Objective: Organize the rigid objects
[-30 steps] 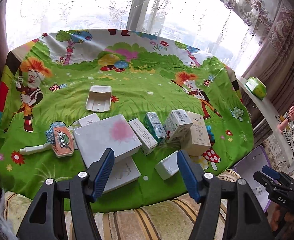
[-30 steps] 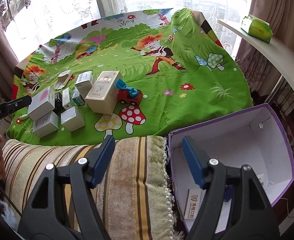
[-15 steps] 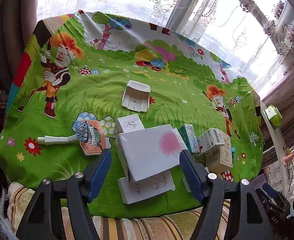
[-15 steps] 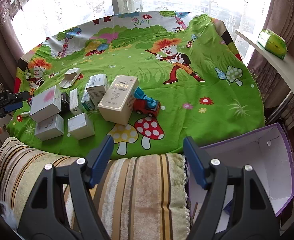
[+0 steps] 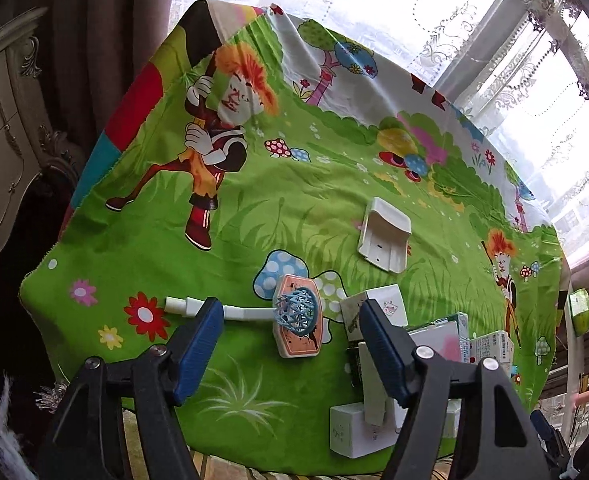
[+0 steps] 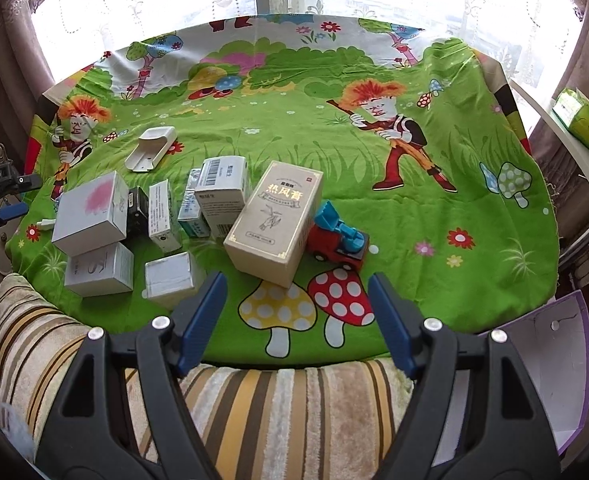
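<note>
Evidently this is the approach step: both grippers are released and hold nothing. The left gripper [image 5: 286, 344] hangs over the table's near edge above the hoop toy [image 5: 297, 316]; the right gripper [image 6: 296, 312] faces the tan box [image 6: 273, 222] and truck [image 6: 338, 240]. Next, each must descend squarely, then clamp.

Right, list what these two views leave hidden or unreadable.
- Purple box, right wrist view: cut off by the frame edge and blocked by the right gripper; its inside is mostly unseen.
- Black box, right wrist view: wedged behind the white boxes, label unreadable.
- Box cluster, left wrist view: partly hidden behind the left gripper.
- Toy truck: rear hidden by the tan box.
</note>
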`<state>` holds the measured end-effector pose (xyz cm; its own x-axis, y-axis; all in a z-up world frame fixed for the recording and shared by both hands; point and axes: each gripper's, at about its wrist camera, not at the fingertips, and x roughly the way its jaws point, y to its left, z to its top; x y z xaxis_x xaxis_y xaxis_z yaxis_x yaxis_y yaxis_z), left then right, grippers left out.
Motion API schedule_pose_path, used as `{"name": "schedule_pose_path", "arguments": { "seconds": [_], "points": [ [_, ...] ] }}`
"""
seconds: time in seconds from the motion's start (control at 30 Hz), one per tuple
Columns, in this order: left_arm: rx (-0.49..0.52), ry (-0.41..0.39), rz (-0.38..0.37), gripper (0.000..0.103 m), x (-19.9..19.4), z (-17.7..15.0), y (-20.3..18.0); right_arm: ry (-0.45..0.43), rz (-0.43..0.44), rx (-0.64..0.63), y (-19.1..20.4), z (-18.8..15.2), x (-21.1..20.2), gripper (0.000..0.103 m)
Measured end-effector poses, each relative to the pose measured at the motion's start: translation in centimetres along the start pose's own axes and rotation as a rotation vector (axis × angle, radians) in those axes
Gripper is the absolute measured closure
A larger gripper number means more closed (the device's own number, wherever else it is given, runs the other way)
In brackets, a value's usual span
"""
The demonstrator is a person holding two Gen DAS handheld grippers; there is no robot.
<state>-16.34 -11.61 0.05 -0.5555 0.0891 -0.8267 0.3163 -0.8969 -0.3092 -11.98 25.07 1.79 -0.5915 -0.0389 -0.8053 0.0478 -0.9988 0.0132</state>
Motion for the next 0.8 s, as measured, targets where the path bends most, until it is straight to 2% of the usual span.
{"name": "schedule_pose_path", "arguments": {
  "seconds": [0.07, 0.2, 0.3, 0.37, 0.43, 0.5, 0.6, 0.8],
  "points": [
    [0.022, 0.03, 0.002, 0.032, 1.1, -0.2, -0.5, 0.007, -0.003, -0.006, 0.3, 0.4, 0.7, 0.027],
    [0.057, 0.067, 0.059, 0.035, 3.4, -0.2, -0.9, 0.027, 0.004, -0.023, 0.9, 1.1, 2.0, 0.027],
    [0.065, 0.097, 0.1, 0.045, 4.8, -0.2, -0.5, 0.042, 0.005, -0.03, 1.0, 1.7, 3.0, 0.027],
    [0.071, 0.109, 0.103, 0.048, 5.3, -0.2, -0.4, 0.05, 0.004, -0.033, 1.2, 2.2, 3.6, 0.027],
    [0.09, 0.112, 0.105, 0.052, 5.5, -0.3, -0.6, 0.058, 0.005, -0.038, 1.6, 2.5, 4.2, 0.027],
    [0.109, 0.116, 0.106, 0.067, 5.8, -0.4, -0.9, 0.071, 0.005, -0.041, 1.9, 2.6, 4.9, 0.027],
    [0.127, 0.105, 0.105, 0.074, 5.7, -0.5, -1.2, 0.091, 0.004, -0.044, 2.4, 2.8, 5.7, 0.027],
    [0.137, 0.075, 0.097, 0.077, 5.2, -0.7, -1.2, 0.12, 0.0, -0.041, 2.7, 3.1, 7.1, 0.027]
  ]
}}
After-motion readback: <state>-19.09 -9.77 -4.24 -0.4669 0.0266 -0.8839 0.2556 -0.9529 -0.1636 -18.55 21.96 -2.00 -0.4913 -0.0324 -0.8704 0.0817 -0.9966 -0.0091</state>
